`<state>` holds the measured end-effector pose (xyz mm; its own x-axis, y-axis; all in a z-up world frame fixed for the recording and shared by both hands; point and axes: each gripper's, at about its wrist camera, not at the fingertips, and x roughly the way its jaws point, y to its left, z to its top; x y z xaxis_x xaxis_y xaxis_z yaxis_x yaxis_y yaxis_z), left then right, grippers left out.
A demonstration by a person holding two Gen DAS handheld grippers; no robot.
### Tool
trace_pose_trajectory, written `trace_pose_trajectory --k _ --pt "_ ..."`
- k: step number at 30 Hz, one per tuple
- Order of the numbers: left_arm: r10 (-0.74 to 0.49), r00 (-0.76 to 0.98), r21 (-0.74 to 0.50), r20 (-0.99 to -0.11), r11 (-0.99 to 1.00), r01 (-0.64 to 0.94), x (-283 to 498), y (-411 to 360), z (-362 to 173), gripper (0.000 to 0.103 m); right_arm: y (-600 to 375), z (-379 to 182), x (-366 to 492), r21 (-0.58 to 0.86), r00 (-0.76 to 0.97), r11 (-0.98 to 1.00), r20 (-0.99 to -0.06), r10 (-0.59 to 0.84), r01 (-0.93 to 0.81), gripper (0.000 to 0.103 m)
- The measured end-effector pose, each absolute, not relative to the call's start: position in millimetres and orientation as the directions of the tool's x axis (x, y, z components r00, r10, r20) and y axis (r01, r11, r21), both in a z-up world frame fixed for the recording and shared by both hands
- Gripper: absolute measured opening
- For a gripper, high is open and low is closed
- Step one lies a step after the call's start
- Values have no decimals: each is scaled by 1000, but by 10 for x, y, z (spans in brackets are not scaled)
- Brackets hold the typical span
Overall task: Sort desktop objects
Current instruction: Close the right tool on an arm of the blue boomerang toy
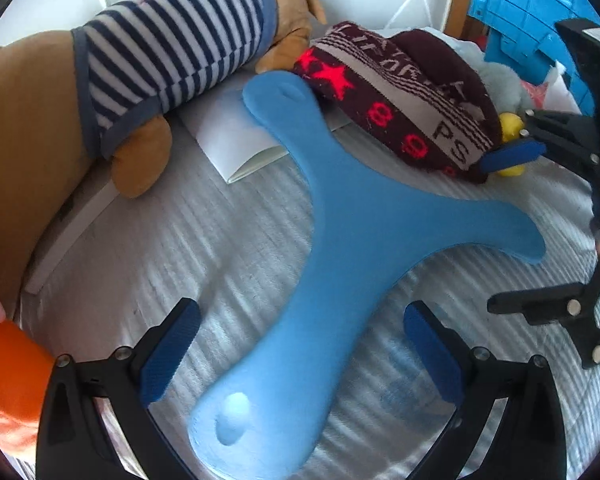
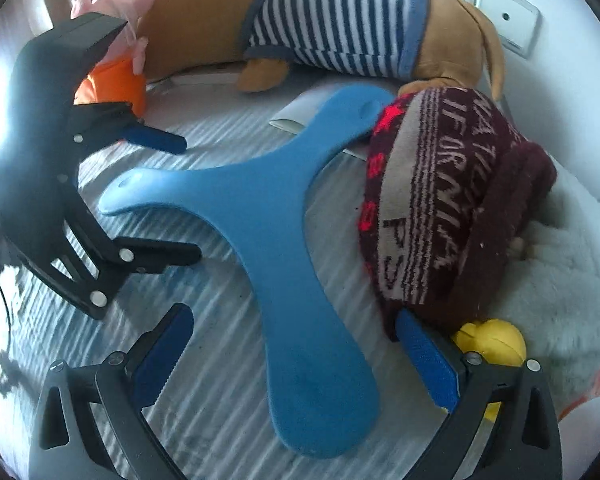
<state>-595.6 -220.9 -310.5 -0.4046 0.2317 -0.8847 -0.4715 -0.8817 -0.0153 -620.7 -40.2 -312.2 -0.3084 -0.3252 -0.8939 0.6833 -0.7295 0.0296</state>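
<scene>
A blue three-armed boomerang (image 1: pixel 340 232) lies flat on the striped grey cloth (image 1: pixel 188 248); it also shows in the right wrist view (image 2: pixel 268 208). My left gripper (image 1: pixel 300 356) is open, its jaws on either side of one arm of the boomerang. My right gripper (image 2: pixel 296 356) is open, its jaws on either side of another arm. Each gripper shows in the other's view: the right gripper (image 1: pixel 516 224) and the left gripper (image 2: pixel 180 196), both open. A dark red knitted hat (image 1: pixel 412 104) lies over the boomerang's third arm and also shows in the right wrist view (image 2: pixel 448 204).
A brown plush dog in a striped shirt (image 1: pixel 148 52) lies at the back. A white booklet (image 1: pixel 228 136) lies under the boomerang. An orange object (image 1: pixel 4 376), a yellow ball (image 2: pixel 492 340), a grey fluffy toy (image 2: pixel 560 272) and a blue crate (image 1: pixel 532 12) surround the cloth.
</scene>
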Motion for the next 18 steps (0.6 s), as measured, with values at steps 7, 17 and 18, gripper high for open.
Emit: trace_pose_trajectory --k 7,17,18 --pt "258 -396 -20 -881 -858 -513 -5934 -2197 -3103 103 -559 -3232 -6019 -41 -293 -662 -916 -274 748 98" --pt "276 -370 -17 -887 -820 -573 -5966 -2112 -3095 103 -269 -3127 -6303 2 -328 -756 -900 -287 655 44" --pt "275 -367 -17 -889 -820 -573 -5969 -2112 -3094 103 -251 -3123 -6313 2 -327 -754 -900 -287 657 43"
